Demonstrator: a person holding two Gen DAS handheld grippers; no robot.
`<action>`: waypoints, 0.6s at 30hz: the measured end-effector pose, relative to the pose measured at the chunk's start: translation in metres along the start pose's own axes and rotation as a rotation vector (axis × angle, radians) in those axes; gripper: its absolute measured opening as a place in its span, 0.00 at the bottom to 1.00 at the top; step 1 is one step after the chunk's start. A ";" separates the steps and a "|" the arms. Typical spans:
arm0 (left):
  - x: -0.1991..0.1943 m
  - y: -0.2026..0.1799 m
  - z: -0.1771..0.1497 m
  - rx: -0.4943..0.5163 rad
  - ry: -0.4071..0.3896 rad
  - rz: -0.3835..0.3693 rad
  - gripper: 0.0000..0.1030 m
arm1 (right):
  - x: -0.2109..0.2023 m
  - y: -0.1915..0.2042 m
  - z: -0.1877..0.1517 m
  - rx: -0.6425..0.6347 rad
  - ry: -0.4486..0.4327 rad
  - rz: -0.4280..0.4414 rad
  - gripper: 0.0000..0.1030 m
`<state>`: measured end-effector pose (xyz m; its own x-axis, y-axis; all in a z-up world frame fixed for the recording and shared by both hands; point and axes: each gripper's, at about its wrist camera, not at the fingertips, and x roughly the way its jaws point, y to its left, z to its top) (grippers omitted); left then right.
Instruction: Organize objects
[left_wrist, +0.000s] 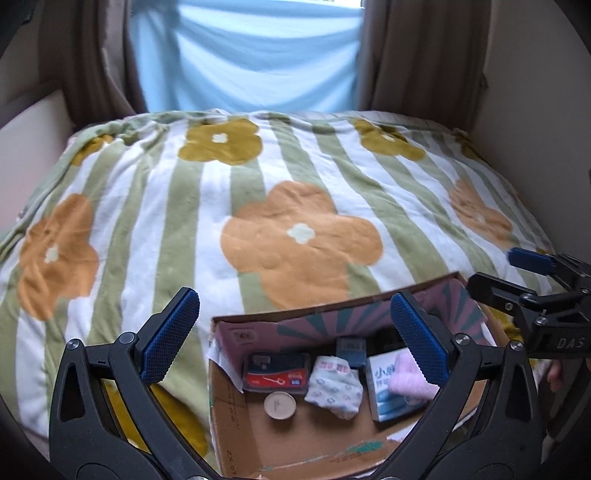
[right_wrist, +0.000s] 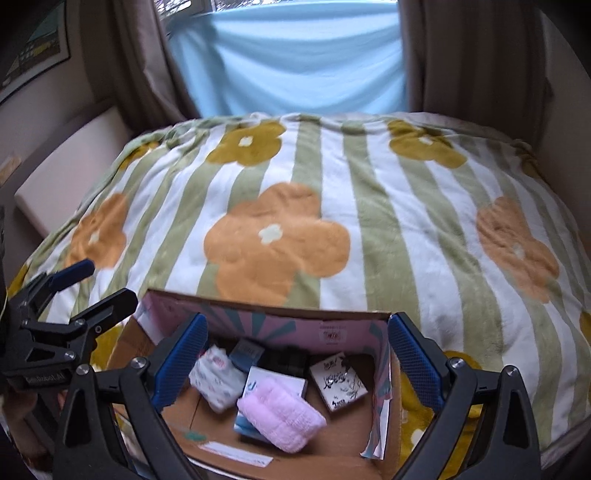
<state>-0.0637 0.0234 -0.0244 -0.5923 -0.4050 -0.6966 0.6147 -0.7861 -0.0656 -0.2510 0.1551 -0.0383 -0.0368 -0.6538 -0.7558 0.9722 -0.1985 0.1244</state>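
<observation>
An open cardboard box (left_wrist: 236, 410) (right_wrist: 351, 435) lies on a flowered blanket. It holds a red and black case (left_wrist: 275, 373), a round tan lid (left_wrist: 280, 405), a patterned white pouch (left_wrist: 334, 387) (right_wrist: 218, 380), a blue and white box (left_wrist: 388, 391) (right_wrist: 258, 384), a pink fluffy cloth (left_wrist: 408, 376) (right_wrist: 280, 413), a small dark blue box (left_wrist: 351, 349) (right_wrist: 247, 352) and a black and white printed box (right_wrist: 338, 380). My left gripper (left_wrist: 295, 339) is open and empty above the box's left part. My right gripper (right_wrist: 297, 365) is open and empty above the box; it also shows in the left wrist view (left_wrist: 513, 273).
The striped blanket (left_wrist: 288, 206) (right_wrist: 332, 206) with orange flowers covers the bed behind the box. A blue sheet (left_wrist: 251, 55) and brown curtains (left_wrist: 424, 55) hang at the far end. A beige ledge (right_wrist: 62, 173) runs along the left wall.
</observation>
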 end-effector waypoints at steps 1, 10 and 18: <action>0.001 0.000 0.000 -0.005 -0.003 0.013 1.00 | 0.000 0.000 0.001 0.003 -0.005 -0.012 0.94; 0.014 0.003 -0.007 -0.035 -0.019 0.107 1.00 | 0.005 -0.009 -0.002 0.056 -0.026 -0.109 0.94; 0.014 0.003 -0.006 -0.040 -0.026 0.111 1.00 | 0.007 -0.010 -0.003 0.054 -0.025 -0.112 0.94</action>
<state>-0.0667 0.0185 -0.0388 -0.5323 -0.5010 -0.6824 0.6975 -0.7164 -0.0181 -0.2598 0.1548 -0.0469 -0.1511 -0.6431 -0.7508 0.9477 -0.3103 0.0750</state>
